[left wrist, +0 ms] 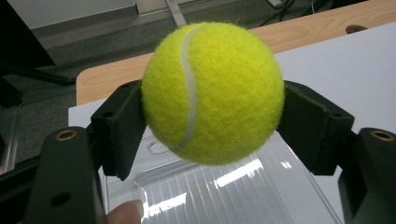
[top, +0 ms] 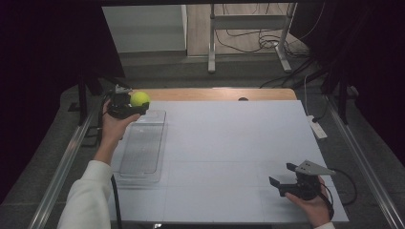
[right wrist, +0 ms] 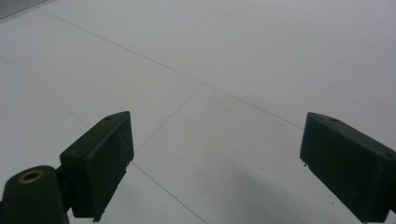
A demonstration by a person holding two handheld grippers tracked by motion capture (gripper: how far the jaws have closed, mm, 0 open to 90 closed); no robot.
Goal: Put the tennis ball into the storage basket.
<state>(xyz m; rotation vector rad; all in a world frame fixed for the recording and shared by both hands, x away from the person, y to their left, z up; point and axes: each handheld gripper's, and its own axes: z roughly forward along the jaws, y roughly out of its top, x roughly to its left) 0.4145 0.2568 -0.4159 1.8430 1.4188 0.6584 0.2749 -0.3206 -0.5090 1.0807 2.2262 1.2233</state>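
A yellow-green tennis ball (top: 140, 98) (left wrist: 212, 91) is clamped between the two black jaws of my left gripper (top: 136, 106) (left wrist: 212, 130), held in the air above the far end of a clear plastic tray (top: 143, 145) (left wrist: 224, 191) at the table's left. My right gripper (top: 283, 175) (right wrist: 215, 163) rests low near the table's front right, jaws spread wide over bare white surface with nothing between them.
The white tabletop (top: 229, 143) has a wooden strip (top: 215, 93) along its far edge. A white power strip (top: 317, 128) lies by the right edge. Metal stand legs (top: 248, 43) and cables are on the floor beyond.
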